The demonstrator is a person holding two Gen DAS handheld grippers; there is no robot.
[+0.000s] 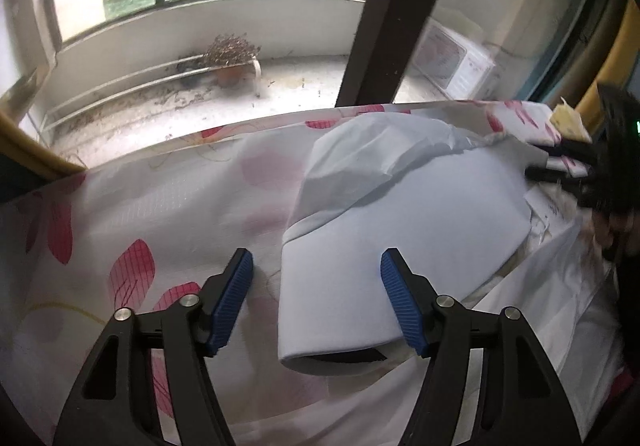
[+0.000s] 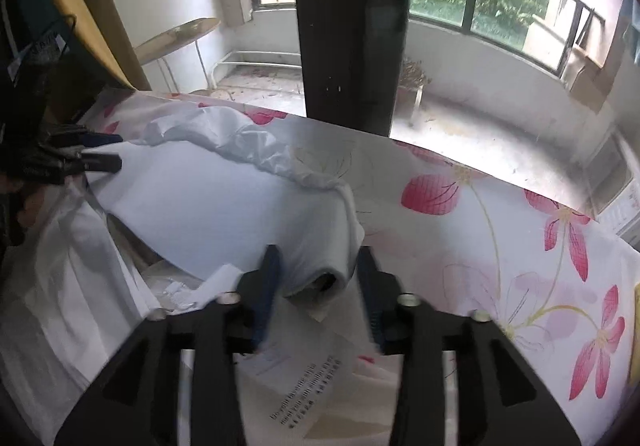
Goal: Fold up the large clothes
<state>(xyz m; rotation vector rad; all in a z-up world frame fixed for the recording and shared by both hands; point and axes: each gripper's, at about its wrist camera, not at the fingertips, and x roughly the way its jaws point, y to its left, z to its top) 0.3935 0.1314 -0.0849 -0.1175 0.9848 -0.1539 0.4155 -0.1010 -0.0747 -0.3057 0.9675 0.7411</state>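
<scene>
A large pale blue-white garment (image 1: 404,214) lies on a flowered sheet (image 1: 160,206). One sleeve lies folded over the body, its cuff (image 1: 332,358) toward me. My left gripper (image 1: 316,278) is open, its blue pads on either side of that sleeve, just above it. In the right wrist view the same garment (image 2: 208,202) shows with a rolled sleeve end (image 2: 324,278). My right gripper (image 2: 316,278) is open with the rolled end between its fingers. Each gripper shows in the other's view, at the garment's far edge (image 1: 560,170) (image 2: 100,154).
White printed cloth or paper (image 2: 304,386) lies under the garment's near side. A dark window post (image 2: 352,26) stands beyond the sheet's far edge. A balcony with a plant pot (image 1: 232,58) and a white appliance (image 1: 452,58) lies behind glass.
</scene>
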